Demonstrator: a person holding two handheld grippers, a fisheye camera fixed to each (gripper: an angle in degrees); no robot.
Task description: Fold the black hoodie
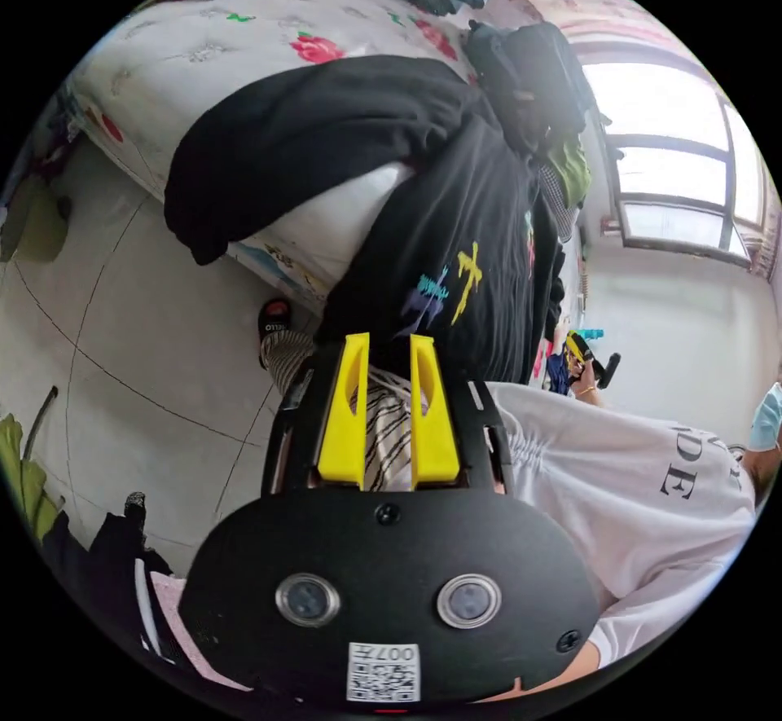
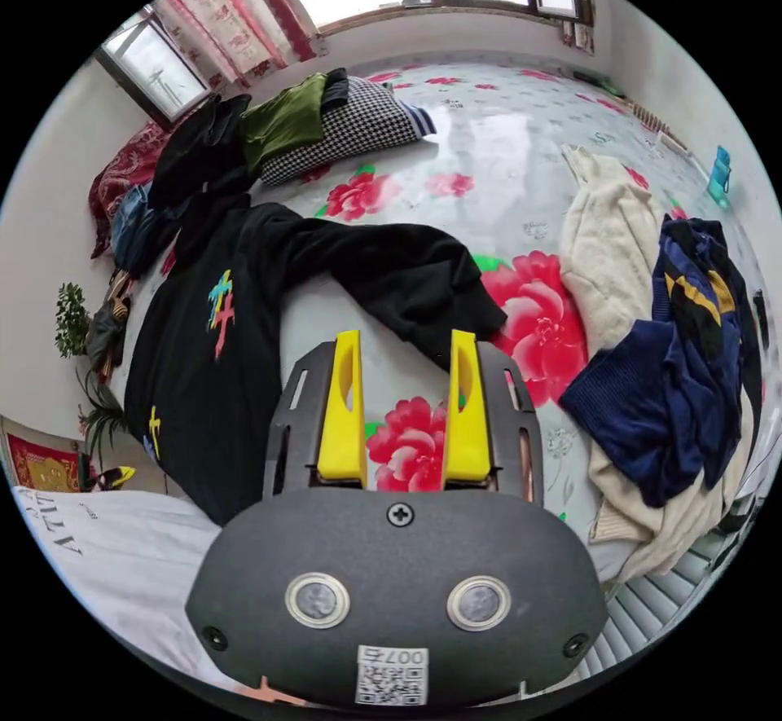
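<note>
The black hoodie (image 2: 204,362) lies spread on the flowered bed, its coloured print facing up and one sleeve (image 2: 407,265) stretched across the mattress. In the left gripper view the hoodie (image 1: 481,208) hangs over the bed's edge, a sleeve (image 1: 269,142) draped along the side. My right gripper (image 2: 406,338) hovers open just short of the sleeve's cuff, over a red flower, holding nothing. My left gripper (image 1: 389,340) is open by a narrower gap below the hoodie's hem, nothing between its jaws, with the person's striped trousers behind it.
A cream sweater (image 2: 611,248) and a navy garment (image 2: 676,362) are heaped on the bed's right side. Green and checked clothes (image 2: 342,122) are piled by the window. The person's white T-shirt (image 1: 619,468) is close by. Tiled floor (image 1: 138,322) runs beside the bed.
</note>
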